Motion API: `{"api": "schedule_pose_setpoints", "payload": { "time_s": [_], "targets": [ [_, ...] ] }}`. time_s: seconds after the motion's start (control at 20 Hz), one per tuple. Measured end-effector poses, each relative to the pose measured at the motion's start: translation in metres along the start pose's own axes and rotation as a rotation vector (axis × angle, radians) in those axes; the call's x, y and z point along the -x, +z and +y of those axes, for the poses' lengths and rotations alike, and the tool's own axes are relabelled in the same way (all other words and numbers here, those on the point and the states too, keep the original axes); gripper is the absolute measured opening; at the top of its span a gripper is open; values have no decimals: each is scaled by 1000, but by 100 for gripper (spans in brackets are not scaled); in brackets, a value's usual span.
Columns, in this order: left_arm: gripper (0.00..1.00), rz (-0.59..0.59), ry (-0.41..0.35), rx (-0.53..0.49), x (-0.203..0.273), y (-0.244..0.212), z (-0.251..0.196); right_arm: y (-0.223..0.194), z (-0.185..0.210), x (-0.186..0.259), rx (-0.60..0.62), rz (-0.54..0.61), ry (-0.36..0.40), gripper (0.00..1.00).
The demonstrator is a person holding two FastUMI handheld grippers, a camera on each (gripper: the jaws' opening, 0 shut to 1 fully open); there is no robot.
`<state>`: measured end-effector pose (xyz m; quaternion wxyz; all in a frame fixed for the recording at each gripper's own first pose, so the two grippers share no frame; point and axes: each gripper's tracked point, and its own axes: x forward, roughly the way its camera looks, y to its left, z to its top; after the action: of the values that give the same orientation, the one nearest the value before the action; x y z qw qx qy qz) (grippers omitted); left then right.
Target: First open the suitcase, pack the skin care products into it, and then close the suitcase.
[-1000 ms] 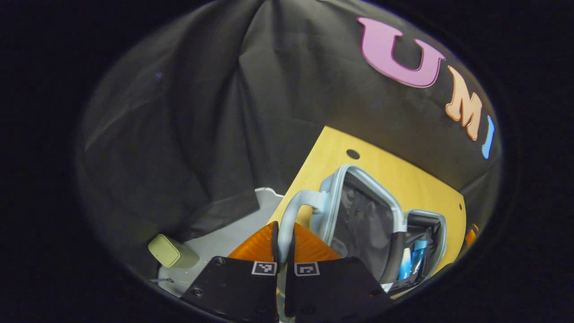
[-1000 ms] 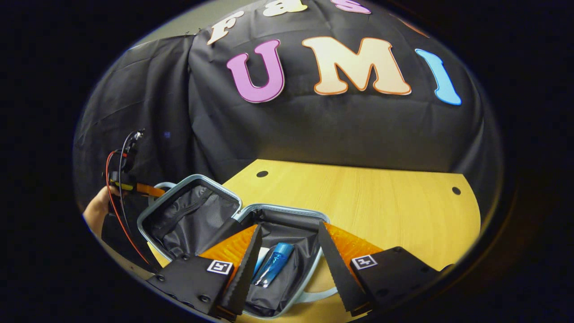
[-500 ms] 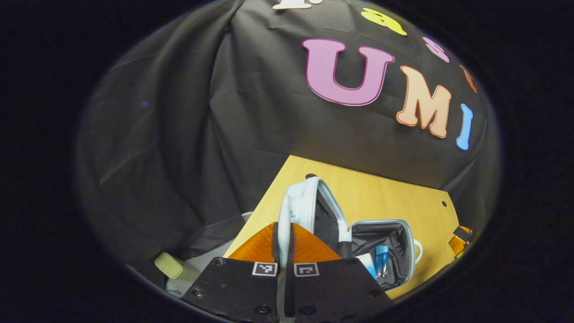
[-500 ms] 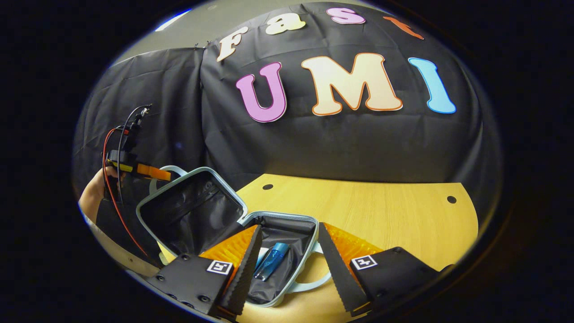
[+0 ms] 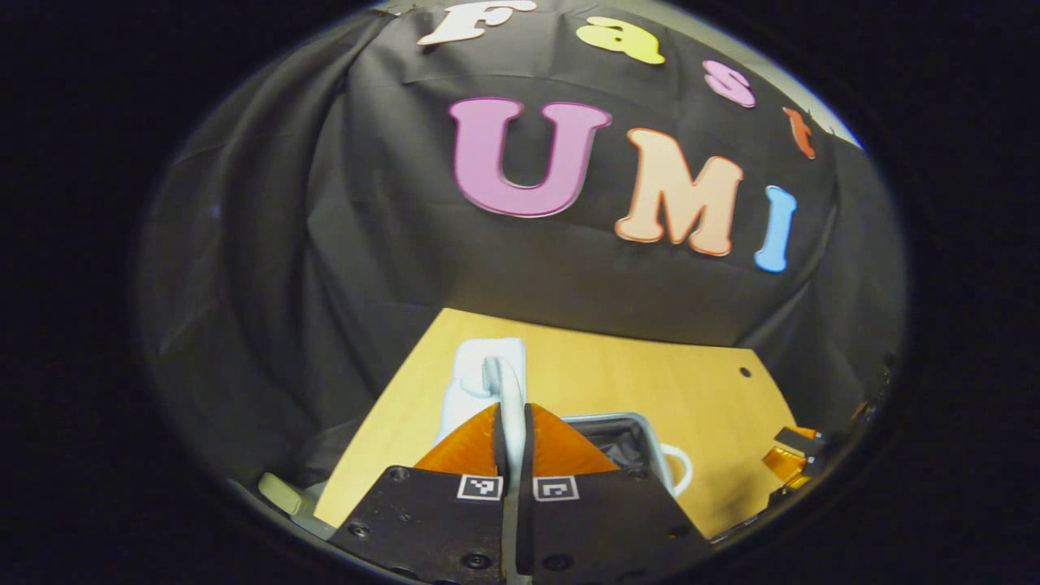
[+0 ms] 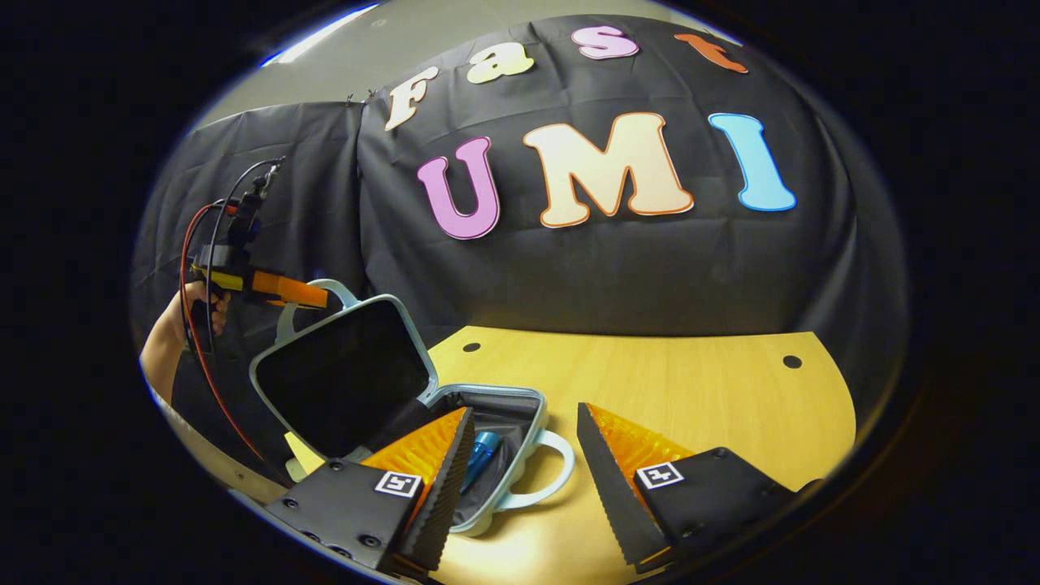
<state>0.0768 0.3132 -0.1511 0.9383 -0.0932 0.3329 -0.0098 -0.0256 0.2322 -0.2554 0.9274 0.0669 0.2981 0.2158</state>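
Because the skin care bottle (image 6: 483, 449) already lies inside, the left gripper (image 5: 510, 422) clamps the lid handle (image 5: 505, 390), swinging the suitcase (image 6: 487, 455) at the table's (image 6: 691, 390) left edge shut; the right gripper (image 6: 524, 455) hangs spread, empty.

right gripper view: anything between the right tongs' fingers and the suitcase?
Nothing. In the right gripper view the right tongs hang open over bare table, with the suitcase and its handle just ahead between the fingers.
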Motion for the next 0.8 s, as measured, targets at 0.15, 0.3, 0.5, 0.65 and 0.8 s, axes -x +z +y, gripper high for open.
{"api": "schedule_pose_setpoints", "payload": {
  "time_s": [0.15,0.3,0.5,0.65,0.8],
  "targets": [
    [0,6,-109,-15,-11,-5,-58,3,-17,17,-6,-16,-27,81],
    [0,3,-178,-23,-22,-11,-104,7,-33,33,-6,-33,-59,81],
    [0,38,-274,40,-34,-37,-153,10,-64,58,-10,-48,-115,81],
    [0,74,-309,32,-50,-60,-182,9,-84,72,-14,-49,-155,81],
    [0,139,-336,7,-62,-93,-206,6,-99,83,-16,-44,-187,81]
  ]
}}
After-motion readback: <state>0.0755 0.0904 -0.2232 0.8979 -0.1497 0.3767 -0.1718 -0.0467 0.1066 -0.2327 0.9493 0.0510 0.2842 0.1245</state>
